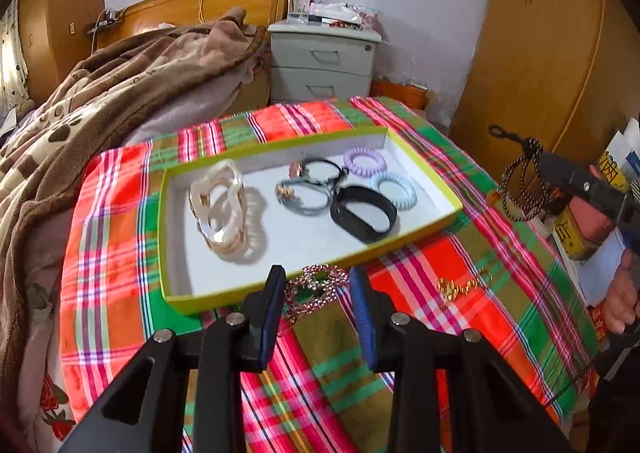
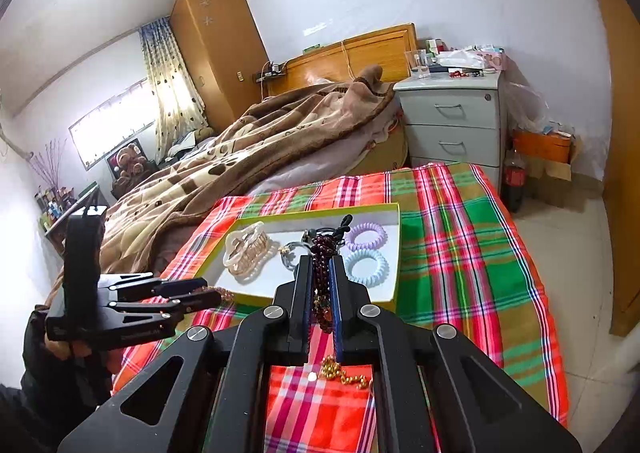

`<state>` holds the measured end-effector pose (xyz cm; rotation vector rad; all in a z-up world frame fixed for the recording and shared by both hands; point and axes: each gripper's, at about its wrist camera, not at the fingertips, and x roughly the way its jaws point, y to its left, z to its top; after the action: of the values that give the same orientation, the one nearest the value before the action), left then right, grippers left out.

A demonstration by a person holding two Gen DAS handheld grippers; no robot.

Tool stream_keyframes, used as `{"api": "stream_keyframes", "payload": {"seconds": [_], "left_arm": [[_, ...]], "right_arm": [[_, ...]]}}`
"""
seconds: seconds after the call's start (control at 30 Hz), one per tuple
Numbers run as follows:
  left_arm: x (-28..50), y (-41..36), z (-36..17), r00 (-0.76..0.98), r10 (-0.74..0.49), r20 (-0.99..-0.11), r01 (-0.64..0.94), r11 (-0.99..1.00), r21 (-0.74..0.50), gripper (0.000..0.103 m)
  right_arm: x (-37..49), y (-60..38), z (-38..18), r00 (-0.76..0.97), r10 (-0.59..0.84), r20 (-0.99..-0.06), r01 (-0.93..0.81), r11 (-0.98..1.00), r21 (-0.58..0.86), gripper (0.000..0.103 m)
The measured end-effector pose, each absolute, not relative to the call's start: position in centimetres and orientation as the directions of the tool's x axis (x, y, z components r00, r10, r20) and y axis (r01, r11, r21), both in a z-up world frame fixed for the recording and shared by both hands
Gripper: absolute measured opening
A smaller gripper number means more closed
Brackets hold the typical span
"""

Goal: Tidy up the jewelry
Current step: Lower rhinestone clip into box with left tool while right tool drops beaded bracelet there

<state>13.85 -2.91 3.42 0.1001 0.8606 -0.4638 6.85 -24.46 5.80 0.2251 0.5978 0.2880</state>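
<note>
A shallow white tray with a yellow-green rim (image 1: 424, 221) (image 2: 394, 253) lies on the plaid cloth. It holds a clear hair claw (image 1: 218, 205), a black band (image 1: 364, 213), purple (image 1: 364, 163) and pale blue (image 1: 394, 189) coil ties, and grey hair ties (image 1: 306, 195). My left gripper (image 1: 316, 285) is open, its fingers either side of a pink rhinestone brooch (image 1: 316, 287) on the cloth just before the tray. My right gripper (image 2: 320, 277) is shut on a dark beaded bracelet (image 2: 320, 253), held above the cloth to the right of the tray (image 1: 524, 189). A gold chain (image 1: 460, 285) (image 2: 340, 371) lies on the cloth.
The plaid-covered table (image 1: 500, 313) stands against a bed with a brown blanket (image 1: 120, 93). A grey nightstand (image 1: 324, 61) is behind it, wooden wardrobes (image 1: 540, 53) to the right. Boxes and papers (image 1: 608, 173) sit at the right edge.
</note>
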Motion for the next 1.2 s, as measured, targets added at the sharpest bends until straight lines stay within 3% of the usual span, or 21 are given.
{"api": "stream_keyframes", "payload": {"seconds": [0.27, 0.63, 1.2], "left_arm": [[16.8, -3.6, 4.5, 0.570, -0.376, -0.731, 0.417, 0.898, -0.137, 0.034], [21.0, -5.2, 1.8, 0.549, -0.384, -0.743, 0.396, 0.902, -0.173, 0.034], [22.9, -6.2, -1.7, 0.516, -0.303, -0.801, 0.385, 0.918, -0.099, 0.034]], "right_arm": [[10.4, -24.7, 6.0, 0.784, 0.318, -0.533, -0.192, 0.941, 0.278, 0.008], [17.9, -24.7, 3.7, 0.735, 0.298, -0.609, -0.175, 0.951, 0.254, 0.008], [23.1, -22.6, -0.6, 0.650, 0.279, -0.706, -0.207, 0.960, 0.189, 0.008]]}}
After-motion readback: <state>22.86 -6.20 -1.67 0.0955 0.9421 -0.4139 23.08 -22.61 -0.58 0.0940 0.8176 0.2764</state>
